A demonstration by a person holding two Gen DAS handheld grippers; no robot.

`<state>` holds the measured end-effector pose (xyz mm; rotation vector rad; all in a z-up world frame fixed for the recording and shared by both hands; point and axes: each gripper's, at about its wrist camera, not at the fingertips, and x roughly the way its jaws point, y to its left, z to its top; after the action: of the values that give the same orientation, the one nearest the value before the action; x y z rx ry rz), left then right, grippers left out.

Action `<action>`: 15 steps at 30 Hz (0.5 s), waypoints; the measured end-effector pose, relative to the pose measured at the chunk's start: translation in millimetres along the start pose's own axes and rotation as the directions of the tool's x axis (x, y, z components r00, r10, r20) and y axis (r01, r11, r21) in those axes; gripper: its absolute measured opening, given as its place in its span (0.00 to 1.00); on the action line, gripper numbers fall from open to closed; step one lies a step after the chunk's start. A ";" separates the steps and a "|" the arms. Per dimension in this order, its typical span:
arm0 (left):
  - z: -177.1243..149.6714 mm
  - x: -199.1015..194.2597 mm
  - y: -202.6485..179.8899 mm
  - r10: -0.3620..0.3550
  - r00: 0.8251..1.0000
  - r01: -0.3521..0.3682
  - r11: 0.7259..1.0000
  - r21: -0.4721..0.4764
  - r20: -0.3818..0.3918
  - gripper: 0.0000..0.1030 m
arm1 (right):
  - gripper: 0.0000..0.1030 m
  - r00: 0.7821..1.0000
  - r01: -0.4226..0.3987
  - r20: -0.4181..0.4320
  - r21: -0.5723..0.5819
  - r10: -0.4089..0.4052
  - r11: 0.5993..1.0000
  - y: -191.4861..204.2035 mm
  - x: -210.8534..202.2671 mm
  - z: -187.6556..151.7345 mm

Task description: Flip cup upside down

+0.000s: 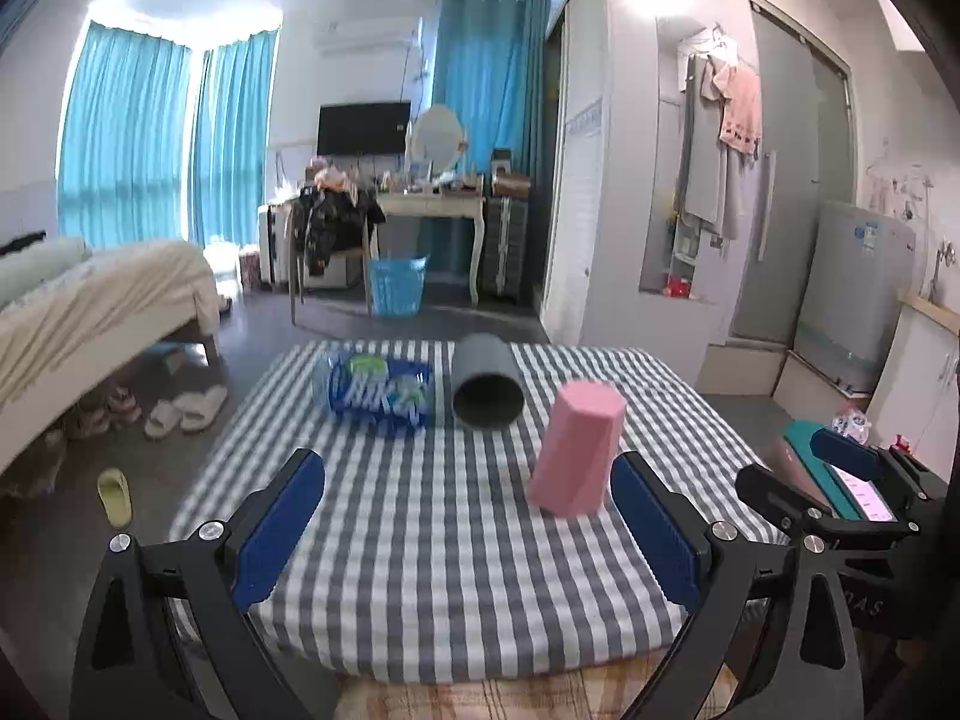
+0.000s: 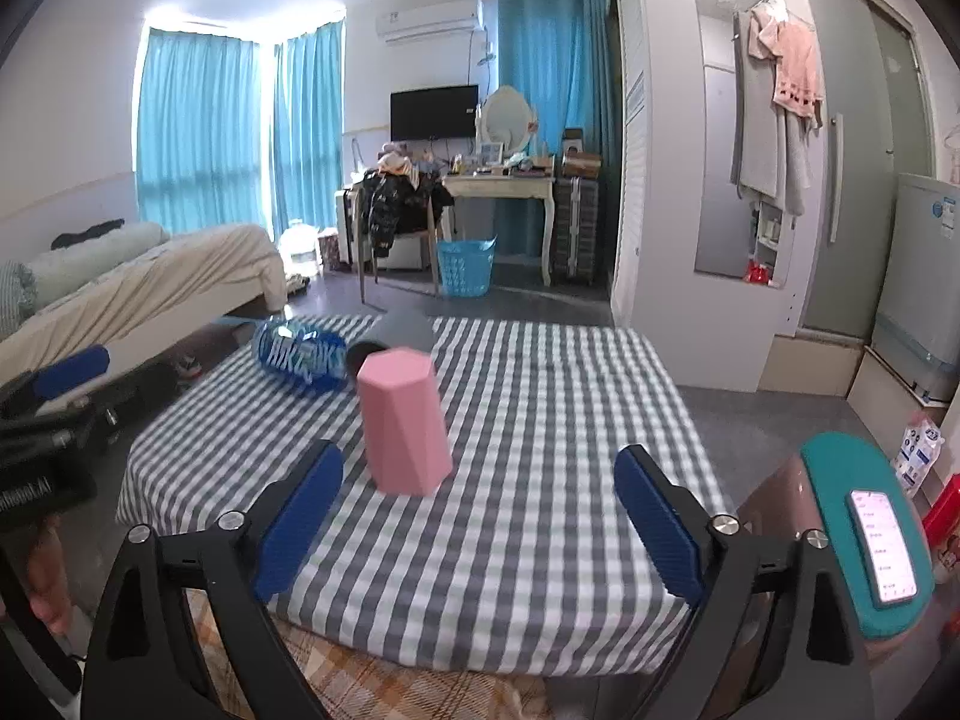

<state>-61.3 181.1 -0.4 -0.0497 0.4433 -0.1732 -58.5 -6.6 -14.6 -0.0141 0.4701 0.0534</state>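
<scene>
In the right wrist view the pink cup (image 2: 405,420) hides most of the grey cup (image 2: 401,330) at twelve o'clock. The bottle (image 2: 300,354) label print is blurred, perhaps unreadable.

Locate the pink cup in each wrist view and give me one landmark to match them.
Left wrist: pink cup right of centre, on the checked cloth, just ahead of the left gripper's right finger.
Right wrist: pink cup left of centre, ahead of the right gripper's left finger.
Shared landmark: blue basket on the floor behind.
</scene>
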 end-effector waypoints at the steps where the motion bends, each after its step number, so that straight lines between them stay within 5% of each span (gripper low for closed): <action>1: -1.7 1.4 0.2 -0.001 1.000 0.001 1.000 -0.005 -0.011 0.96 | 0.90 1.000 -0.001 -0.009 -0.001 0.001 1.000 1.9 0.5 -2.6; 5: -1.9 -0.2 -2.9 0.007 1.000 -0.007 1.000 -0.009 0.006 0.96 | 1.00 1.000 0.015 -0.001 0.011 -0.015 1.000 -0.9 -2.1 -2.9; 15: -0.3 -0.9 -2.6 0.013 1.000 -0.013 1.000 -0.006 0.014 0.96 | 1.00 1.000 0.015 0.005 0.022 -0.016 1.000 -5.5 -3.8 -0.2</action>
<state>-62.6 178.7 0.0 -0.0542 0.4304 -0.1589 -61.6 -12.2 -13.0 0.0041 0.4648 0.0331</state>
